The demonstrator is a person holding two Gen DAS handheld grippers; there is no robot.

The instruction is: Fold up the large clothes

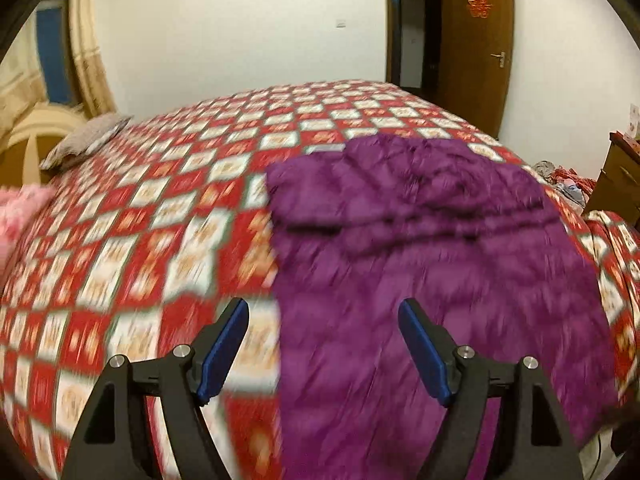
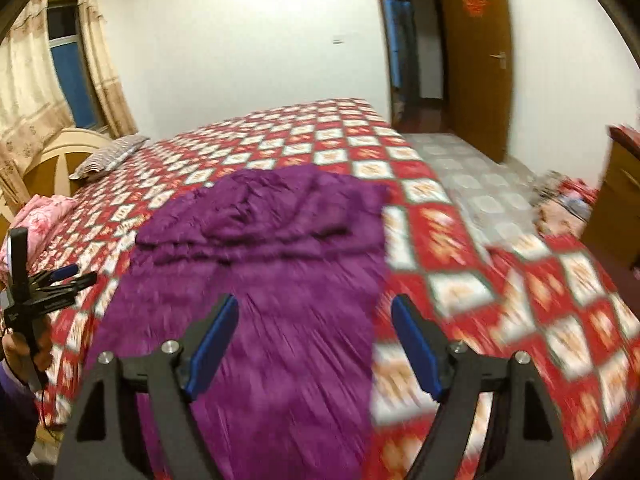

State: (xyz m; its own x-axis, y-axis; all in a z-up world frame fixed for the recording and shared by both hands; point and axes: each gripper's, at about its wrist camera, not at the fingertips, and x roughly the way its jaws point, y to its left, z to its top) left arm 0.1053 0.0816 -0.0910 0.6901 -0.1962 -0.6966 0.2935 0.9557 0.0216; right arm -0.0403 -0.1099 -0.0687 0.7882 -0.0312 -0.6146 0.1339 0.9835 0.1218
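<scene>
A large purple garment (image 1: 420, 264) lies spread on the bed, with a folded-over bunch at its far end; it also shows in the right wrist view (image 2: 272, 300). My left gripper (image 1: 324, 320) is open and empty, held above the garment's left edge near its near end. My right gripper (image 2: 314, 316) is open and empty, held above the garment's right edge. The left gripper also shows in the right wrist view (image 2: 76, 274) at the far left, held in a hand. Both views are blurred by motion.
The bed has a red and white checked cover (image 1: 160, 208) (image 2: 500, 280). A grey pillow (image 1: 84, 140) and pink cloth (image 1: 16, 208) lie near the headboard. A wooden cabinet (image 1: 616, 176) and floor clutter (image 2: 568, 196) stand right of the bed. A brown door (image 2: 476, 60) is behind.
</scene>
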